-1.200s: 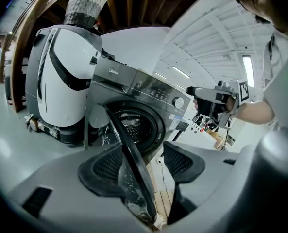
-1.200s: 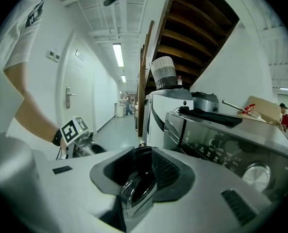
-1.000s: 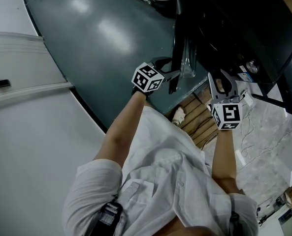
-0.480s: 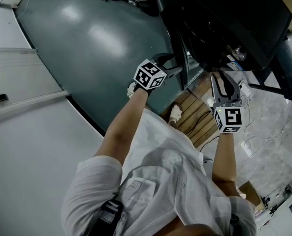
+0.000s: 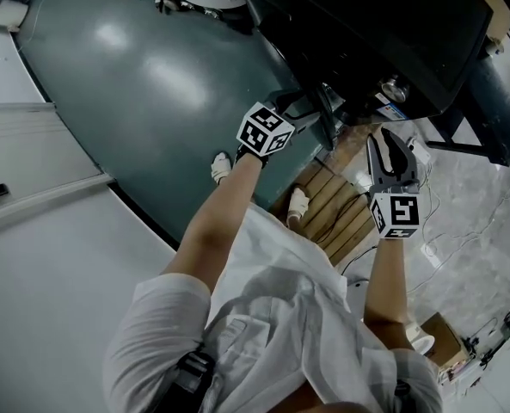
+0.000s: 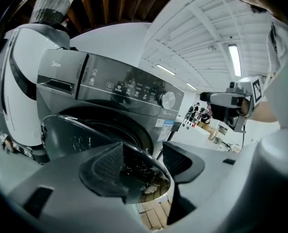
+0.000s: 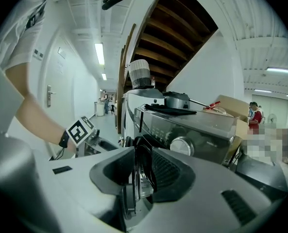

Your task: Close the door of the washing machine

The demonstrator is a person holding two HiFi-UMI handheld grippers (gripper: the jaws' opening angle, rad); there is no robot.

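left gripper (image 6: 143, 150) wide at the rim of the open washing machine door (image 6: 71, 137)

My left gripper is spread wide. The free rim of the washing machine door sits in the gap between its pads, and I can't tell if either pad touches it. The door is round with dark glass in the middle. It is swung out from the drum opening (image 6: 129, 130), not closed. In the head view my left gripper is up at the door's edge over the green floor (image 5: 151, 76). One of my shoes (image 5: 298, 203) is at the edge of a wooden pallet (image 5: 328, 200) below.

The washing machine (image 6: 129, 89) is a dark grey front loader. Its detergent drawer (image 6: 61, 76) is top left, a control panel with small icons runs beside it, and a round silver knob (image 6: 168, 100) is at the panel's right end.

My right gripper (image 5: 382, 144) is right of the door and apart from it, in front of the machine's face just below the knob. Its jaws stand at a narrow gap and hold nothing. In the right gripper view the door shows edge-on through that gap, farther off, with the left gripper's marker cube (image 7: 80, 130) to its left. A cardboard box (image 7: 233, 108) shows past the machine's top at the right.
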